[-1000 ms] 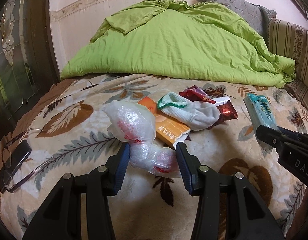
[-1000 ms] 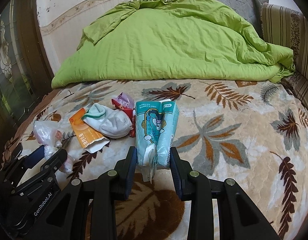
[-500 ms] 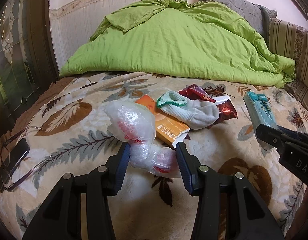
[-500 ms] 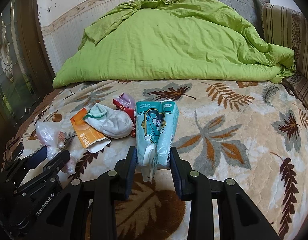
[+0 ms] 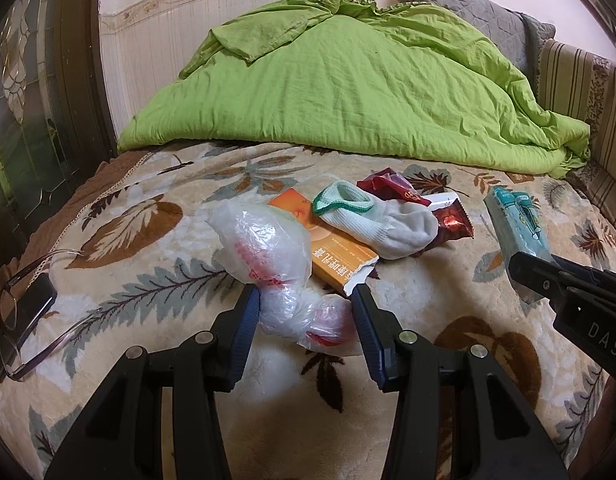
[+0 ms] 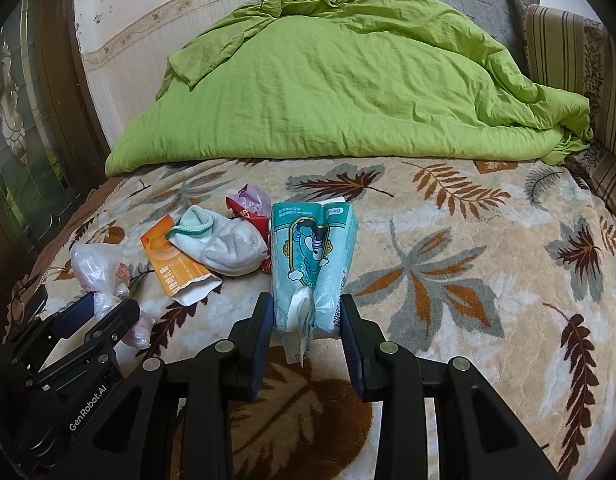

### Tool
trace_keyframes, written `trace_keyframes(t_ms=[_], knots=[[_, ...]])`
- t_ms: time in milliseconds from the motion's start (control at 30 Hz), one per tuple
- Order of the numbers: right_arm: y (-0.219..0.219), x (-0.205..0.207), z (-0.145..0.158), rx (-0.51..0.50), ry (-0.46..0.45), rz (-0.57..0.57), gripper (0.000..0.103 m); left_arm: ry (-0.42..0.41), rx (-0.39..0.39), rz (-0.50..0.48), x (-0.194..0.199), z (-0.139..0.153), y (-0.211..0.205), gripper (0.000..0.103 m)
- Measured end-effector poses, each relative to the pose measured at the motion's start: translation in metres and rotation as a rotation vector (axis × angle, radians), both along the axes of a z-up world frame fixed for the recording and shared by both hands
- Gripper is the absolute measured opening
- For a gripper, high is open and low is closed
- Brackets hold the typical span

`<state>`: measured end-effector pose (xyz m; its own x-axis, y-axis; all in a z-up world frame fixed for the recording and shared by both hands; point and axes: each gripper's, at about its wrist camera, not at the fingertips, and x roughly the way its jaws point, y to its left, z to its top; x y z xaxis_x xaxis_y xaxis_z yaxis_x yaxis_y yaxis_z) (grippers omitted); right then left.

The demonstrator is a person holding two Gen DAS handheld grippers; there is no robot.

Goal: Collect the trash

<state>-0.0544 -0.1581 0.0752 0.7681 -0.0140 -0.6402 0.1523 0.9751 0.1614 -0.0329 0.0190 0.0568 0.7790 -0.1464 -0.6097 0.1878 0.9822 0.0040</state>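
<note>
Crinkled clear plastic bag pinched in left gripper; right gripper clamps teal tissue pack.

Between left jaws: plastic bag
Beyond them: carton, sock on it, wrappers perhaps underneath
Between right jaws: tissue pack

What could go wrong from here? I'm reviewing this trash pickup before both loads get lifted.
The left tongs pinch only the crumpled plastic bag at its thin twisted neck; it might slip out. The right tongs hold the teal tissue pack by its lower end, so it could tilt loose. The white sock lies on the orange packet and red wrappers, and may be swept up as trash.
</note>
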Motion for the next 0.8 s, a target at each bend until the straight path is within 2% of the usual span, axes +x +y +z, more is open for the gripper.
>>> trace_keyframes(t_ms=[800], knots=[[-0.001, 0.0005, -0.0003, 0.007, 0.001, 0.0, 0.036, 0.004, 0.003, -0.009, -0.0001, -0.001, -0.0002, 0.046]])
